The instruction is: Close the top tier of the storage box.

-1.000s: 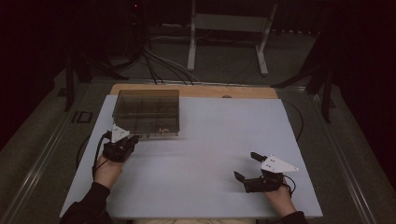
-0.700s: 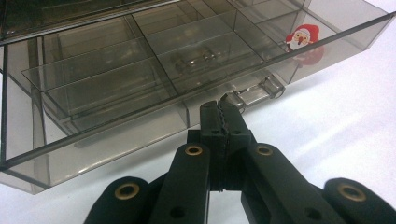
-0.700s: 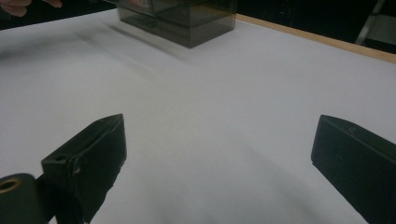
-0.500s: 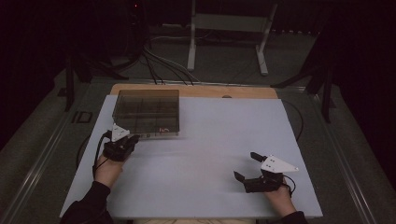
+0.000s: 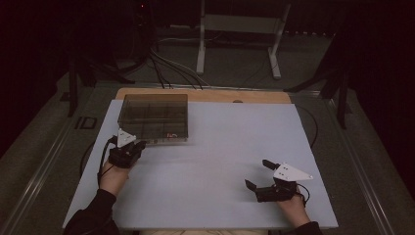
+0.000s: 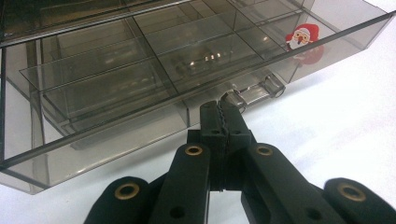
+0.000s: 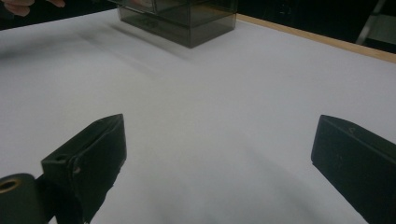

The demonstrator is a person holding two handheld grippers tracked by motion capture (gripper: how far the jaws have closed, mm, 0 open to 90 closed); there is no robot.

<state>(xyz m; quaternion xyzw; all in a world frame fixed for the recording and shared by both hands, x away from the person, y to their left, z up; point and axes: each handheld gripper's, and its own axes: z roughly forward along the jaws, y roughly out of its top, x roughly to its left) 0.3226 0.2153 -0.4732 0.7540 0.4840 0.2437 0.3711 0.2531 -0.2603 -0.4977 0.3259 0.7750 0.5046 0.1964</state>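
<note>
A smoky transparent compartment box [image 5: 153,117] with its lid down stands on the white table top [image 5: 220,147] at the back left. Inside its near right compartment lies a small red-and-white Santa figure [image 6: 302,36]. My left gripper [image 5: 139,145] is at the box's front wall. Its jaws are pressed together, and in the left gripper view its tips [image 6: 223,105] sit right at the box's clear front latch [image 6: 254,91]. I cannot tell whether they pinch the latch. My right gripper [image 5: 256,173] rests low over the table at the front right, open with nothing between its jaws [image 7: 219,140].
A wooden strip [image 5: 235,95] runs along the table's far edge. Cables [image 5: 166,68] and a metal stand [image 5: 235,29] are on the dark floor beyond. The box [image 7: 187,18] shows far off in the right gripper view, with wide bare white surface between.
</note>
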